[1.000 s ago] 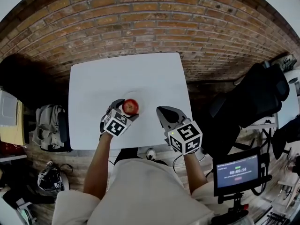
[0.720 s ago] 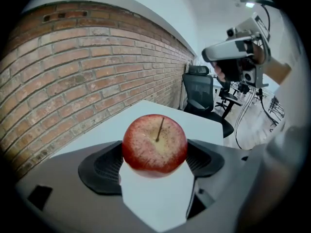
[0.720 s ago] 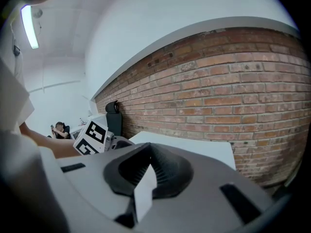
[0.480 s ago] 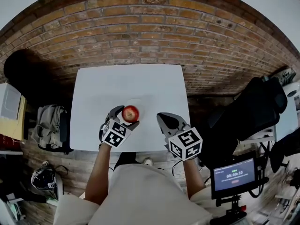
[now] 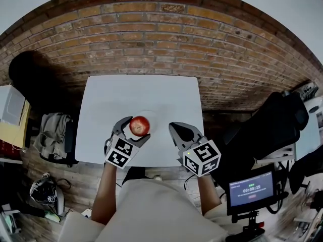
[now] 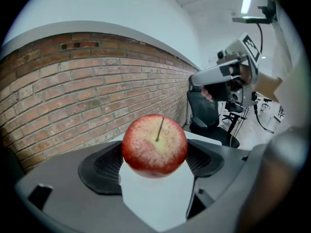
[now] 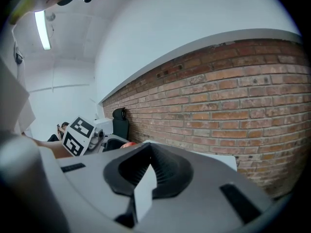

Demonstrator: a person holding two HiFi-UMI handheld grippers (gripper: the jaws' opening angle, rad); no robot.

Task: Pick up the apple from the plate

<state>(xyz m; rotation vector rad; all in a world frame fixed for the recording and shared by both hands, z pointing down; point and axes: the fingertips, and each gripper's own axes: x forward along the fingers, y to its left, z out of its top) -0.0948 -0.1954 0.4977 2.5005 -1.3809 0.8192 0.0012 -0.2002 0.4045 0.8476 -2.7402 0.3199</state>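
In the head view, the apple [image 5: 140, 125] sits between the jaws of the left hand-held gripper [image 5: 132, 131], at about one o'clock from its marker cube and over the near rim of the pale plate [image 5: 151, 116] on the white bench [image 5: 141, 92]. The left forearm reaches forward from six o'clock. The right hand-held gripper [image 5: 174, 126] waits at three o'clock of the apple, well apart. In the left gripper view, both dark pads press the sides of the apple, so this gripper is gripping it, with the stem turned toward the camera. We cannot tell if the apple is clear of the plate, so we judge that the next move is straight up. In the right gripper view, the jaws are together and hold nothing.
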